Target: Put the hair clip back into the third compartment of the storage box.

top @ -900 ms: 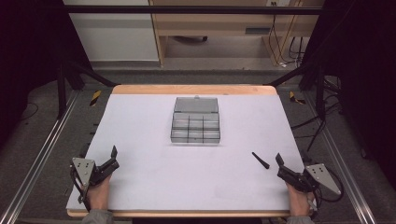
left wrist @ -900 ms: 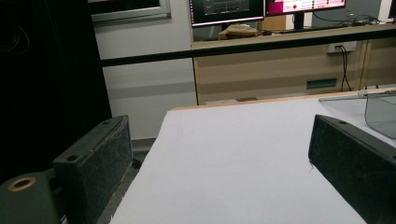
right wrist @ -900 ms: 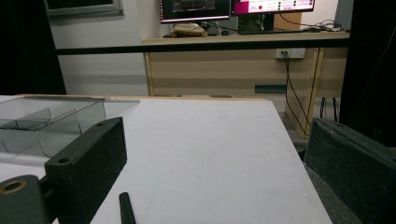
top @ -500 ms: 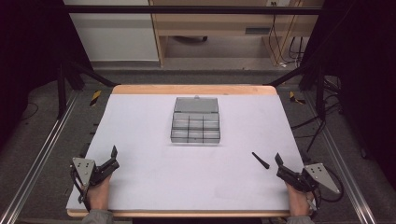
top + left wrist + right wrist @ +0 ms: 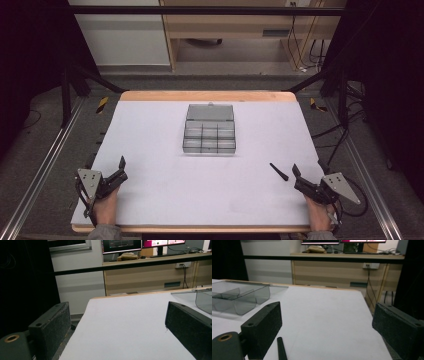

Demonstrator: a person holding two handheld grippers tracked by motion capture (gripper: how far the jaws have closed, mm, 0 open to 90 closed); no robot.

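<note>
Compartment box (image 5: 209, 130) sits untouched mid-desk; I judge nothing started. Both grippers' fingers gape empty; right gripper (image 5: 299, 176) next takes black peg (image 5: 279, 171).

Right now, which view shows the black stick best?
The high view: the whole black stick lies on the white table, just ahead of the right gripper. The right gripper view catches one end by its left jaw.

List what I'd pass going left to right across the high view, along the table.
Left tool → clear compartment box → small black stick → right tool.
</note>
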